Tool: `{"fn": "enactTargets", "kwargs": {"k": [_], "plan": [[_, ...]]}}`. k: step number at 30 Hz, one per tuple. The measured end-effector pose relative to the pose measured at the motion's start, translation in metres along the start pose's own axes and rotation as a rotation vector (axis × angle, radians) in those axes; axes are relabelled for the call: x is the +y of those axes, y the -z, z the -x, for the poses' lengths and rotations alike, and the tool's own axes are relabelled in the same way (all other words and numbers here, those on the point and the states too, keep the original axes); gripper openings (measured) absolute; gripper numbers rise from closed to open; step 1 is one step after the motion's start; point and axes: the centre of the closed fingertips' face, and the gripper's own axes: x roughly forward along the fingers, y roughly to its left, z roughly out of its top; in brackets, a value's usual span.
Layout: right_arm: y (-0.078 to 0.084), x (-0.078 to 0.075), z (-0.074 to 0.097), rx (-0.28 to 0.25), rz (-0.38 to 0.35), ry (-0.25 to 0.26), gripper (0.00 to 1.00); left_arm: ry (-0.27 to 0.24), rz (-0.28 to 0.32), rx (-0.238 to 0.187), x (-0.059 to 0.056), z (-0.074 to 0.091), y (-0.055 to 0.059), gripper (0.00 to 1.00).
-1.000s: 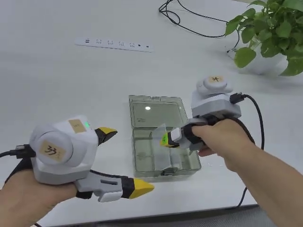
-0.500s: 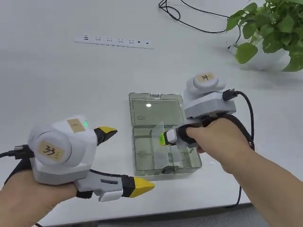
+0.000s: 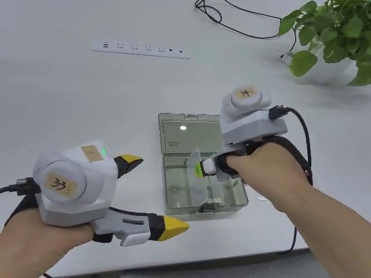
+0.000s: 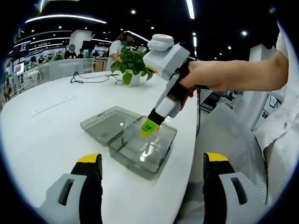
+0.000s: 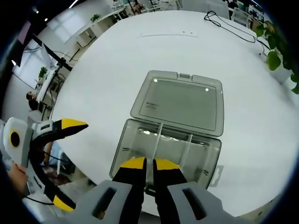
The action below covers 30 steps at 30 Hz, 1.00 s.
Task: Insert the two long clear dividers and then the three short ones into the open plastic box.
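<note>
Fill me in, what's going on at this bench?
A person works with a handheld gripper in each hand. The right gripper is shut on a clear divider, holding it inside the open plastic box on the white table. The left gripper is open and holds nothing, left of the box.

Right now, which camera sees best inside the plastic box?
The right gripper view: it looks almost straight down into the open box, past the right claw pinching a clear divider. The head view has the hand covering part of the box; the left gripper view sees it low, from the side.
</note>
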Motion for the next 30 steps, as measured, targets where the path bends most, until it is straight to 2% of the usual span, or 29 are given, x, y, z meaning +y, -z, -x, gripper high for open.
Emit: {"fn": "enactTargets", "kwargs": {"k": [7, 10, 20, 30], "plan": [[0.001, 0.005, -0.002, -0.004, 0.035, -0.003, 0.07, -0.001, -0.002, 0.002, 0.001, 0.0, 0.001, 0.91], [0.0, 0.006, -0.005, -0.013, 0.039, -0.033, 0.07, -0.002, -0.001, 0.004, 0.001, 0.0, 0.002, 0.92], [0.003, 0.008, -0.015, -0.032, 0.008, -0.084, 0.09, -0.006, 0.006, 0.005, 0.002, -0.001, 0.003, 0.91], [0.007, 0.007, -0.025, -0.045, 0.001, -0.112, 0.1, -0.01, 0.01, -0.002, 0.004, -0.001, -0.001, 0.91]]}}
